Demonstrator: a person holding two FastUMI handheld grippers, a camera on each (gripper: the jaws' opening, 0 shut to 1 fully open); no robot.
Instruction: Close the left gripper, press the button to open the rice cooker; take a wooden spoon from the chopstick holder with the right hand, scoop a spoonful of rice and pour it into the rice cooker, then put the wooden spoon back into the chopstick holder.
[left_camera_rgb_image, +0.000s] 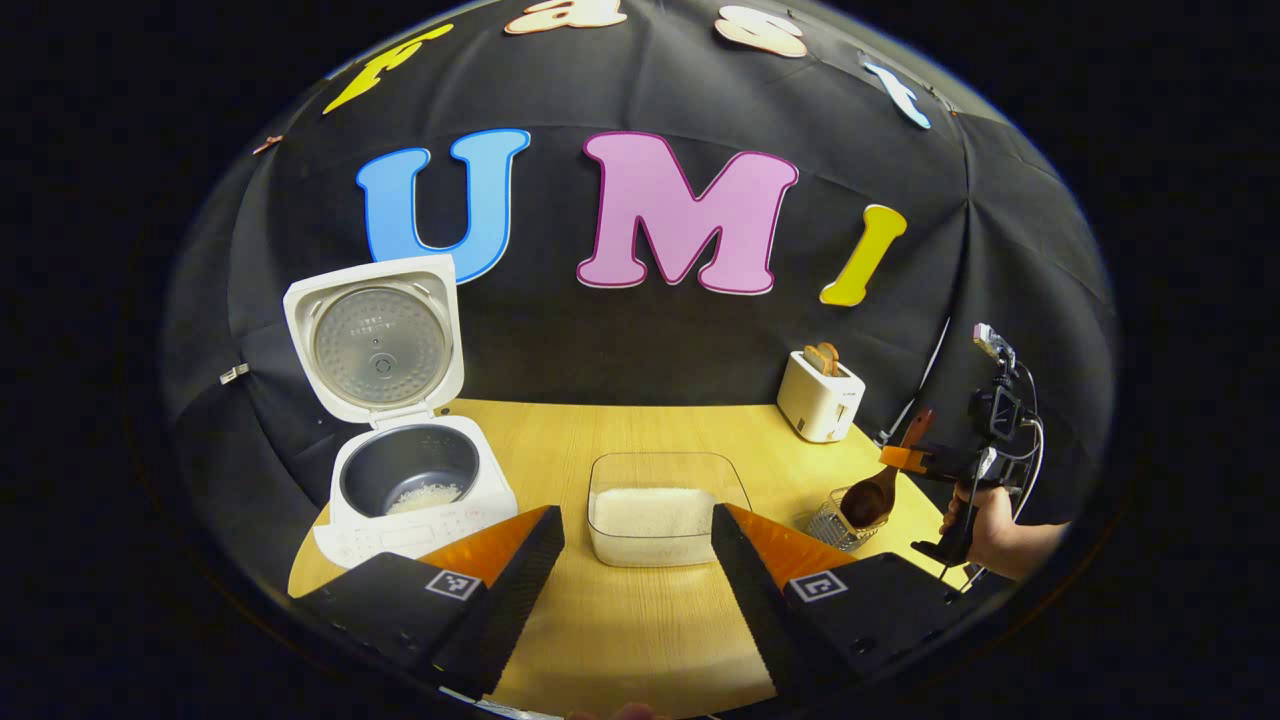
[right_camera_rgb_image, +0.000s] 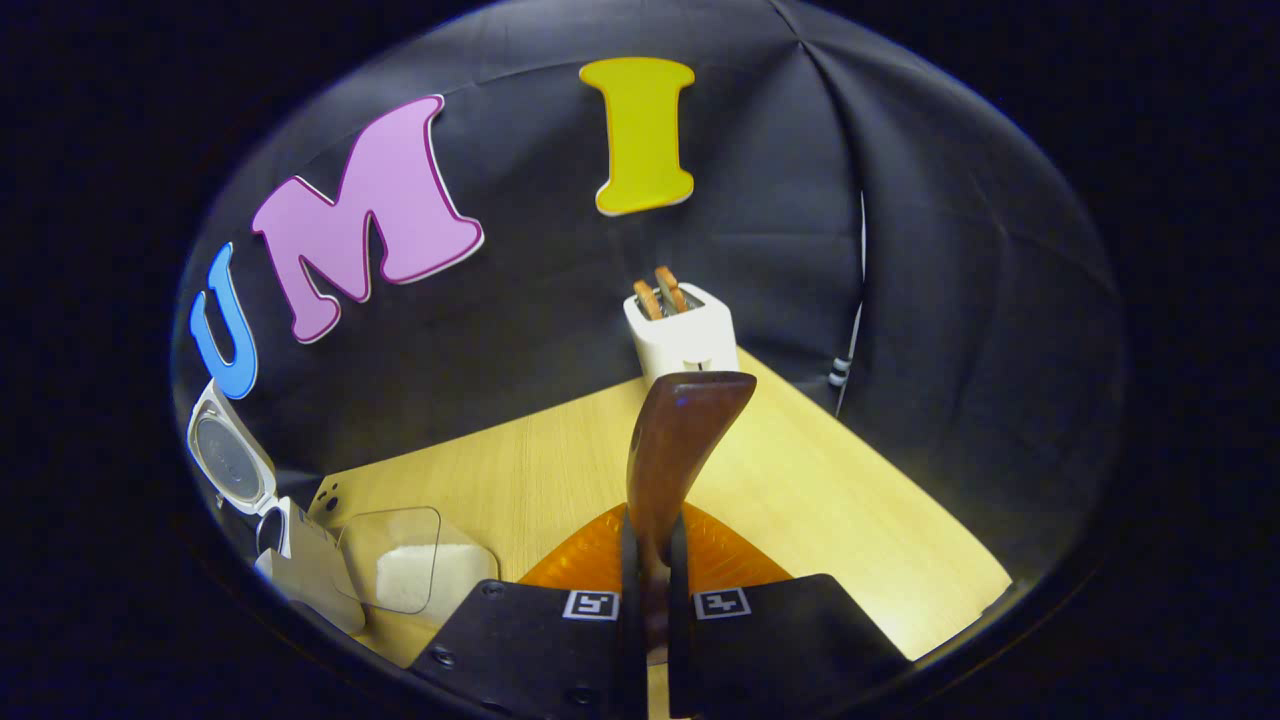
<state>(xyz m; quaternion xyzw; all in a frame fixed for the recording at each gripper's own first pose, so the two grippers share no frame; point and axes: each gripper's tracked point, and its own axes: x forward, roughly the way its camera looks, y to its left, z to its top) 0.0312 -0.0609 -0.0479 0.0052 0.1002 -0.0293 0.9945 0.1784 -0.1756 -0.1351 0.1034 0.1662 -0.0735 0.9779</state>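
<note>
Left gripper (left_camera_rgb_image: 637, 525): fingers spread wide, empty, hanging over the near edge of the table (left_camera_rgb_image: 640, 430), aimed at the rice box. Right gripper (right_camera_rgb_image: 654, 560): fingers clamped on the handle of the wooden spoon (right_camera_rgb_image: 672, 450), which rises upright between them. Left gripper view: the right gripper (left_camera_rgb_image: 925, 462), in a hand (left_camera_rgb_image: 1000, 535) at the table's right edge, holds the spoon (left_camera_rgb_image: 880, 485) tilted, bowl down in the wire holder (left_camera_rgb_image: 835, 520). Rice cooker (left_camera_rgb_image: 400, 470): far left, lid up, some rice in the pot. Rice box (left_camera_rgb_image: 665, 505): clear, mid-table, between cooker and holder. Toaster (left_camera_rgb_image: 820, 395): back right, bread in slots.
</note>
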